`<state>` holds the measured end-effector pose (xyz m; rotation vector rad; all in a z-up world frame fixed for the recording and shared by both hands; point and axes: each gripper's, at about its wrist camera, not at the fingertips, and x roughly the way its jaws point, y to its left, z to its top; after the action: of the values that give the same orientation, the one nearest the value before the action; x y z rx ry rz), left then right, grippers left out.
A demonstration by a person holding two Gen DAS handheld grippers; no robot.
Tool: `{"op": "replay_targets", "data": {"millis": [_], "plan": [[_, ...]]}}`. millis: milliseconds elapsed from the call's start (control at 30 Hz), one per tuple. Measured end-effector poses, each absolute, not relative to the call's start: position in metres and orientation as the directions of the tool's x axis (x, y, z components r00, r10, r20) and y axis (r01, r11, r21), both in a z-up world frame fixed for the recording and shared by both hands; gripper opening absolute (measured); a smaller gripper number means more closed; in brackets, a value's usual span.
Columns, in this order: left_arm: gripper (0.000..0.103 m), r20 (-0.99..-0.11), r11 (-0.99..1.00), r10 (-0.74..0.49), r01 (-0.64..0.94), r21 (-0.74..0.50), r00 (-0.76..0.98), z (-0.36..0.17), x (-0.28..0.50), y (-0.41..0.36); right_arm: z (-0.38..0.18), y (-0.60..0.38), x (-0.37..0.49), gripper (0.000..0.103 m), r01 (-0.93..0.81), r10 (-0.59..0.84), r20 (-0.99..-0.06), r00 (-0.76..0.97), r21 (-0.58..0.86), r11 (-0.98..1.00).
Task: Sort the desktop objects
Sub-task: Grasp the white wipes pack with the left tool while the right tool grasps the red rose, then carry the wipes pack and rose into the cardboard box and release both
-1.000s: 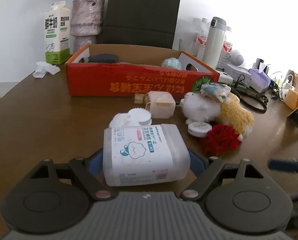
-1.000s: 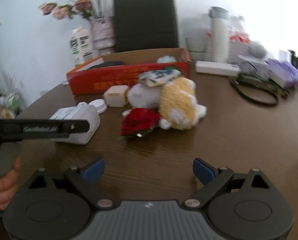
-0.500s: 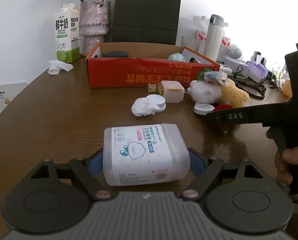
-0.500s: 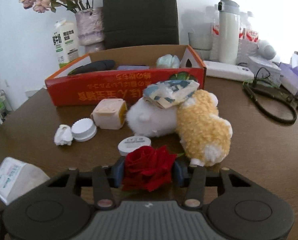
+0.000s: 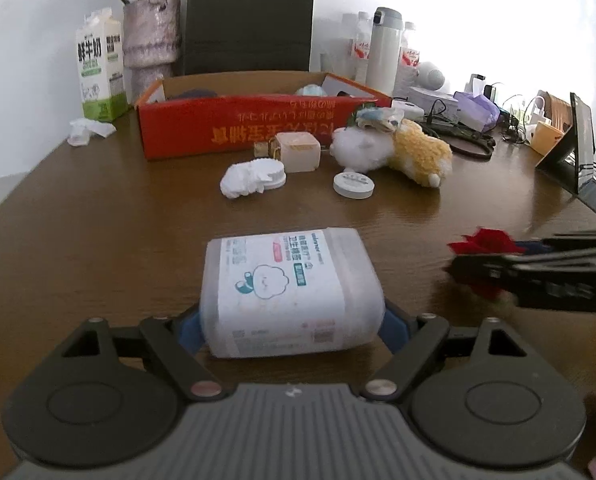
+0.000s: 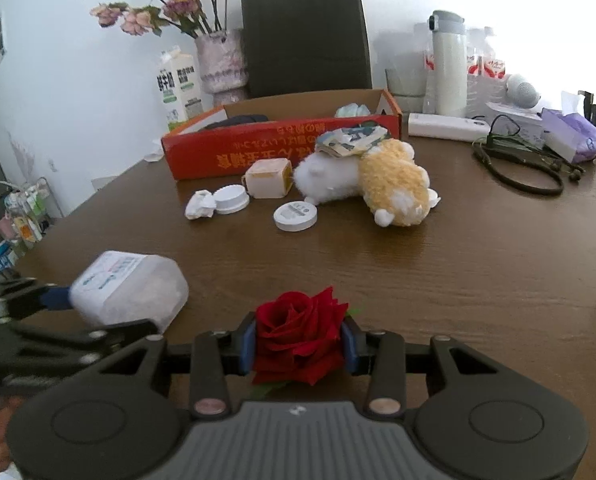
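Observation:
My left gripper (image 5: 291, 330) is shut on a white plastic tub of cotton swabs (image 5: 289, 290), held above the brown table; the tub also shows in the right wrist view (image 6: 127, 292). My right gripper (image 6: 298, 346) is shut on a red rose (image 6: 300, 332), which also shows at the right of the left wrist view (image 5: 484, 248). An open red cardboard box (image 6: 281, 144) stands at the back of the table with a few items inside.
In front of the box lie a cream cube (image 6: 267, 178), a white lid (image 6: 230, 199), crumpled tissue (image 6: 199, 205), a round white tin (image 6: 295, 216) and a white and yellow plush toy (image 6: 372, 178). A milk carton (image 6: 177, 86), vase (image 6: 221, 64), thermos (image 6: 448, 62) and cables (image 6: 518, 164) stand behind.
Both grippers have pulled back from the box toward the near side of the table. The rose has come off the table in my right gripper, away from the plush toy.

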<state>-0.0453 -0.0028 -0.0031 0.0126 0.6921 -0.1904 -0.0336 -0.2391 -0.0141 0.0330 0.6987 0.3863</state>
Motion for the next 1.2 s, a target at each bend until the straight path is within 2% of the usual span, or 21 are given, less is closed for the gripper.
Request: {"op": "replay_targets", "data": {"millis": [100, 133, 333, 533, 667, 800, 967, 1200], "plan": [[0.087, -0.634, 0.986, -0.139, 0.168, -0.014, 0.761, -0.005, -0.037, -0.008, -0.010, -0.243, -0.041, 0.039, -0.330, 0.348, -0.610, 0.712, 0.147, 0.933], [0.084, -0.630, 0.986, -0.145, 0.165, -0.028, 0.763, -0.005, -0.035, -0.007, -0.008, -0.244, -0.043, 0.039, -0.327, 0.345, -0.606, 0.716, 0.146, 0.934], [0.084, -0.601, 0.985, -0.161, 0.161, -0.054, 0.783, -0.002, -0.046, -0.005, -0.006, -0.249, -0.054, 0.039, -0.323, 0.347, -0.597, 0.723, 0.152, 0.934], [0.084, -0.536, 0.987, -0.152, 0.156, -0.040, 0.831, 0.024, -0.071, 0.000, 0.002, -0.246, -0.062, 0.039, -0.342, 0.365, -0.573, 0.734, 0.154, 0.927], [0.084, -0.516, 0.985, -0.171, 0.146, -0.089, 0.840, 0.045, -0.061, 0.010, 0.018, -0.243, -0.056, 0.039, -0.374, 0.403, -0.537, 0.741, 0.169, 0.912], [0.084, -0.504, 0.979, -0.201, 0.160, -0.124, 0.840, 0.075, -0.018, 0.026, 0.038, -0.239, -0.023, 0.039, -0.423, 0.458, -0.508, 0.730, 0.190, 0.886], [0.084, -0.501, 0.979, -0.201, 0.155, -0.133, 0.842, 0.118, 0.076, 0.043, 0.079, -0.232, 0.053, 0.039, -0.466, 0.495, -0.465, 0.734, 0.184, 0.865], [0.084, -0.555, 0.970, -0.220, 0.123, -0.208, 0.802, 0.141, 0.222, 0.041, 0.113, -0.226, 0.225, 0.040, -0.429, 0.518, -0.526, 0.675, 0.291, 0.855]]}}
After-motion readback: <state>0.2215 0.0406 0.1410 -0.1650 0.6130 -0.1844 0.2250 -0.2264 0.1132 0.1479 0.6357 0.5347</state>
